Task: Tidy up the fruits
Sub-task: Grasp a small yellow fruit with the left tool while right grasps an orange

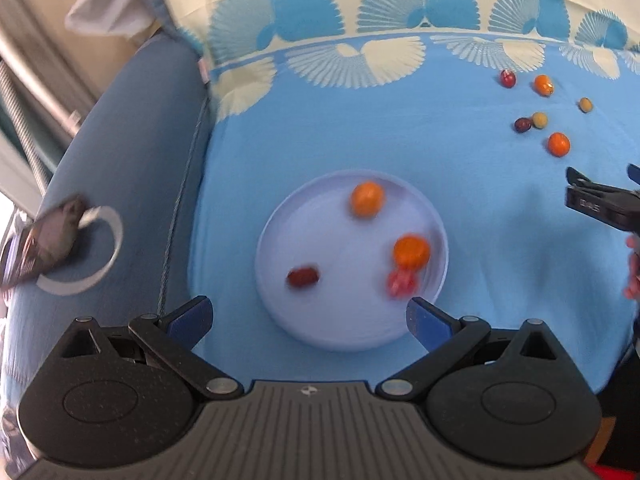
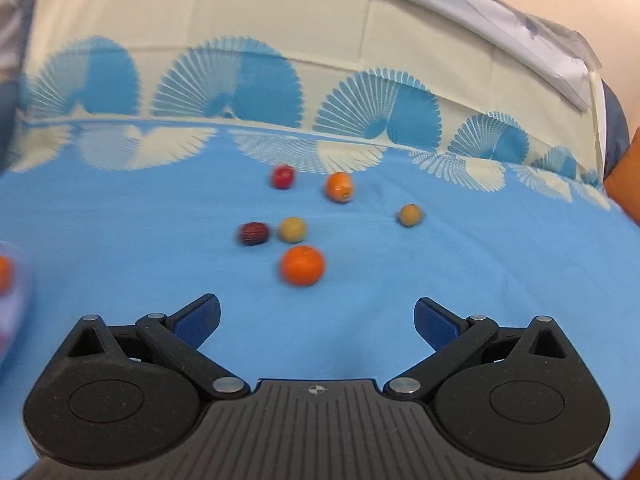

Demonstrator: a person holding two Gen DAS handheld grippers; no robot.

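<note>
A pale blue plate [image 1: 280,320] lies on the blue cloth. It holds two oranges [image 1: 367,199] [image 1: 412,251], a dark red fruit [image 1: 303,277] and a pink-red fruit [image 1: 401,283]. My left gripper [image 1: 310,316] is open and empty just above the plate's near rim. Several loose fruits lie on the cloth to the right: an orange [image 2: 302,265], a dark red fruit [image 2: 254,233], a tan fruit [image 2: 293,229], another tan fruit [image 2: 409,215], a second orange [image 2: 339,187] and a red fruit [image 2: 283,176]. My right gripper [image 2: 318,318] is open and empty, short of the nearest orange; it also shows in the left wrist view [image 1: 600,184].
The blue cloth [image 2: 480,280] has a cream border with fan patterns at the back. A blue cushioned armrest [image 1: 132,160] runs along the left, with a dark object [image 1: 44,240] on it. The plate's edge shows at the far left of the right wrist view [image 2: 16,304].
</note>
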